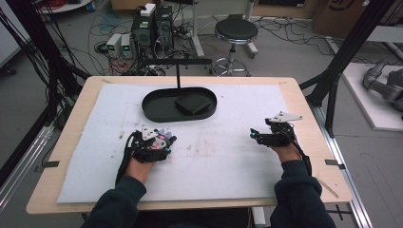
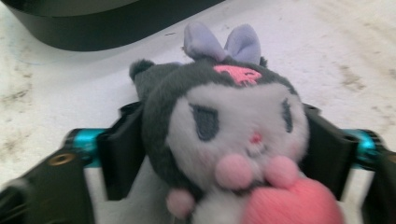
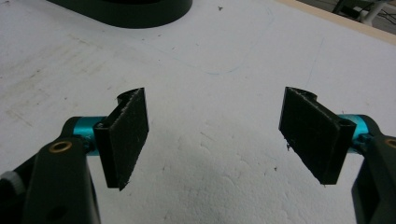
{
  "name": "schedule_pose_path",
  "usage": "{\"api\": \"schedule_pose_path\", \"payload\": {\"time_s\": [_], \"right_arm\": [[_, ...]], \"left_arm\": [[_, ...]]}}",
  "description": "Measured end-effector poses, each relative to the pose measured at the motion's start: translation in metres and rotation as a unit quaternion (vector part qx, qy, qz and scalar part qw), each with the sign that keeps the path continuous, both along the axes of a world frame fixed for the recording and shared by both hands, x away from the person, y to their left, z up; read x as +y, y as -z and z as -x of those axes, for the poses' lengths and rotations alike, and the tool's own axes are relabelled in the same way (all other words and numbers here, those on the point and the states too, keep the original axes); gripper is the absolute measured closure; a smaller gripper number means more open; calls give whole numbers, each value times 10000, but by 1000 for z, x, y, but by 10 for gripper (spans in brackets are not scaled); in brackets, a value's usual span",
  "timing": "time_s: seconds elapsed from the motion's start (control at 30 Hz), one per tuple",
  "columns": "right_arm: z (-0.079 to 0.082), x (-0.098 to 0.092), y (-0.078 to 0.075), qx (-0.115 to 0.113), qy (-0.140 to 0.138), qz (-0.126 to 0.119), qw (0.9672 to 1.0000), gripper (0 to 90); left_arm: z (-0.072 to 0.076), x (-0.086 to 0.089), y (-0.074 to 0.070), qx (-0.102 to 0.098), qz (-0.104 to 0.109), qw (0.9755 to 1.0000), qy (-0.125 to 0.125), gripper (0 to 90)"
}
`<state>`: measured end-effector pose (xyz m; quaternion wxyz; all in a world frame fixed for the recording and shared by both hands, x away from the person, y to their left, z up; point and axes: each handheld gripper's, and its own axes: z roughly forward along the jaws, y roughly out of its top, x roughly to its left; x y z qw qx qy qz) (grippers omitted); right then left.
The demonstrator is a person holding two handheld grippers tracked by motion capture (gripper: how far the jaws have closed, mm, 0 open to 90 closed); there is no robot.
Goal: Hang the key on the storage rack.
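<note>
- At the bottom edge of the high view, two dark blue sleeves come in, one at lower left and one at lower right, each hand carrying a gripper.
- The left gripper (image 1: pixel 159 142), black with a grey three-cornered plate on top, sits left of centre in the high view, low over the white foam mat (image 1: pixel 223 166).
- Its jaws are clenched on the small grey-and-white plush toy with a lilac bow and pink heart (image 2: pixel 229 126). In the left gripper view the two black pads press into both sides of the toy's head, which bulges between them in the middle of the frame. The face is turned toward the camera, and the pink heart lies at the bottom right.
- In the high view the plush toy (image 1: pixel 164 137) shows as a pale lilac and pink spot at the gripper's tip, just below the tray.
- The right gripper (image 1: pixel 254 135), black with turquoise lights, rests at centre right of the high view, pointing toward the frame's left, well apart from the left gripper.
- Its jaws stand released and wide; in the right gripper view only bare, scuffed white mat lies between the two black pads.
- Farther up, at upper centre of the high view, the black oval tray (image 1: pixel 154 107) lies on the mat with a dark flat square pad (image 1: pixel 192 103) inside it, toward its right half.
- A thin black post (image 1: pixel 178 76) with a crossbar rises at the tray's far rim.
- Beyond the pale wooden table (image 1: pixel 71 142), a black round stool (image 1: pixel 236 31) stands at top centre of the frame among cables on the grey floor.
</note>
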<state>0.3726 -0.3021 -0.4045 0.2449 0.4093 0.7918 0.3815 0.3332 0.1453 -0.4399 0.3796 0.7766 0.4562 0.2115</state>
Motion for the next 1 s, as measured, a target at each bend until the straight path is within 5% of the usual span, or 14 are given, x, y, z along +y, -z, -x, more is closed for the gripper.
{"api": "schedule_pose_path", "payload": {"time_s": [0.17, 0.37, 0.67, 1.0], "right_arm": [[0, -2, 0, 8, 28, -50, 10000, 244], [0, -3, -1, -35, 36, -115, 9999, 244], [-1, -6, -3, -69, 16, -239, 9997, 244], [-1, -7, -5, -122, 14, -297, 9995, 243]], "left_arm": [[-4, 22, -24, -129, 671, 9970, 363, 327], [-17, 58, -75, -274, 1624, 9835, 752, 330], [-42, 79, -124, -614, 1739, 9807, 644, 330], [-80, 80, -136, -766, 1884, 9785, 340, 330]]}}
